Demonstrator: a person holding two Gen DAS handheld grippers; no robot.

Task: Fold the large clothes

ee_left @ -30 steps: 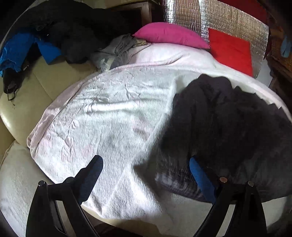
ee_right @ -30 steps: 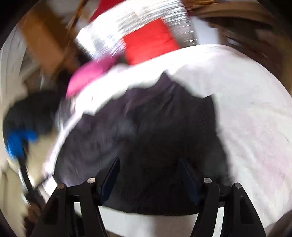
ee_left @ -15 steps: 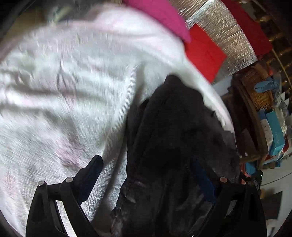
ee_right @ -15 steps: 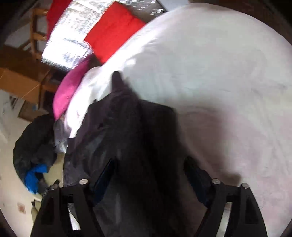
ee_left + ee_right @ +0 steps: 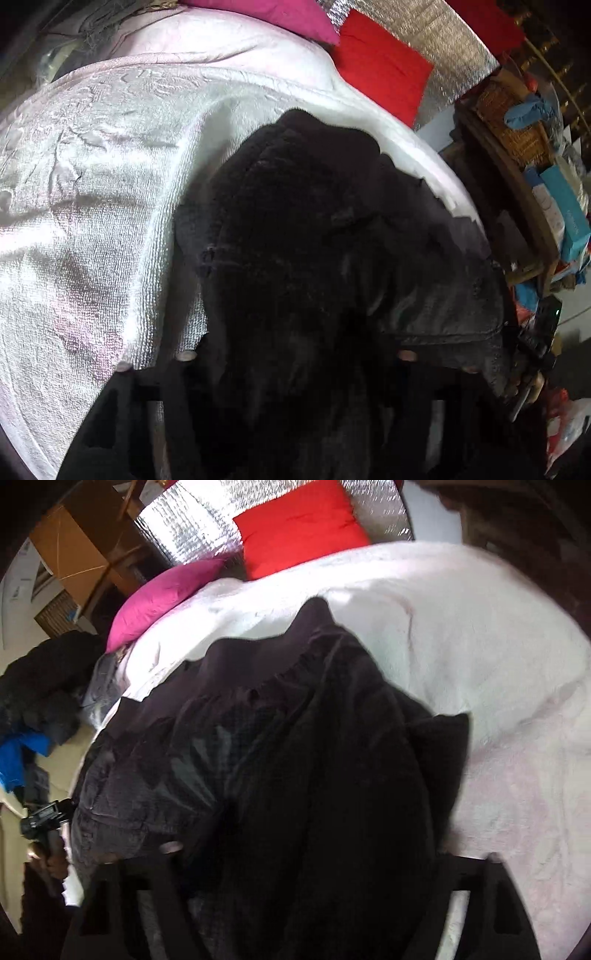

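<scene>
Left wrist view, nearest first: the left gripper [image 5: 295,373] is sunk into the dark, fleecy black garment [image 5: 314,221], its jaws closing with cloth bunched between them; the fingertips are lost in black fabric, so whether the pads already pinch I cannot tell. Right wrist view shows the same for the right gripper [image 5: 306,867]: jaws closing, the garment [image 5: 295,757] heaped between them, the grip itself hidden. The garment lies crumpled on the white and pale-pink towelling blanket [image 5: 92,203] that covers the bed, near its close edge.

Judging from this, the step in hand is taking hold of the garment's near hem at two points, before any fold is made. The next move calls for a firm pinch on both sides, then a lift and spread to flatten it.

Further off, both views show the magenta cushion [image 5: 162,594], the red cushion [image 5: 299,524] and the silver foil panel [image 5: 184,528]. Only the left view shows the cluttered wooden shelf with a wicker basket [image 5: 513,122]; only the right shows a pile of black and blue clothes [image 5: 33,709] and a brown cardboard box [image 5: 77,550].
</scene>
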